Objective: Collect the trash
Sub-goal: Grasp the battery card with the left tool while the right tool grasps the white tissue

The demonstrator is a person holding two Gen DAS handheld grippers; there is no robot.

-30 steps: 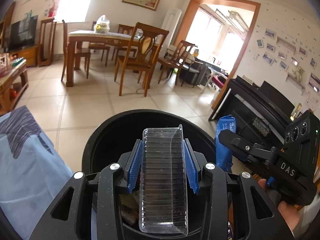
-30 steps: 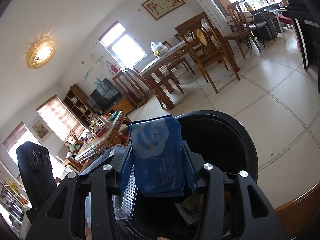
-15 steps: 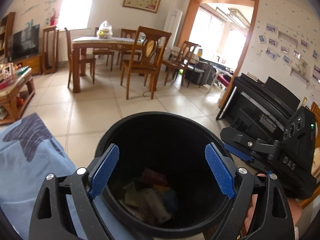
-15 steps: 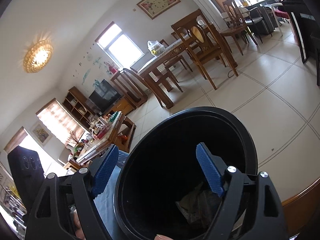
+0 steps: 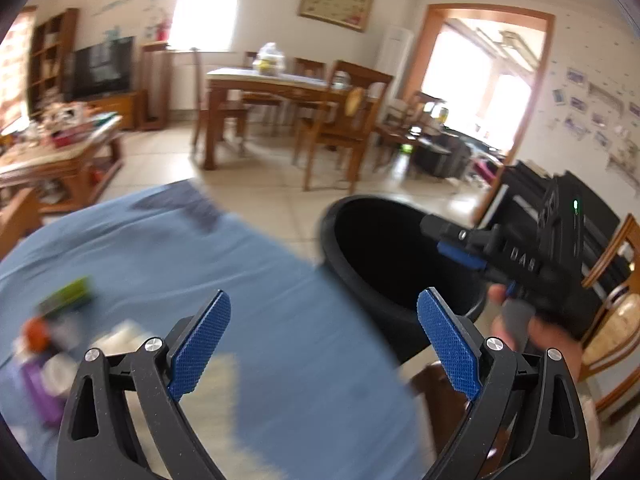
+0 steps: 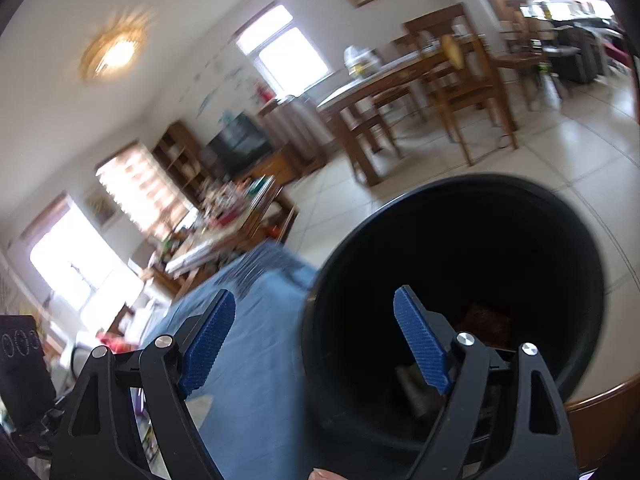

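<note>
Now your left gripper (image 5: 324,344) is opening, jaws wide, nothing between them; the right gripper (image 6: 316,340) stands apart and empty over the near rim of the black bin (image 6: 460,280). The remaining trash (image 5: 52,328) lies blurred on the blue cloth (image 5: 260,300) at the near left: a green piece, an orange one, something purple and white scraps. That heap sits left of your left gripper, bin to its right. Long axes unreadable in the blur. Judgement: the left hand is nearer; swing left and down.
</note>
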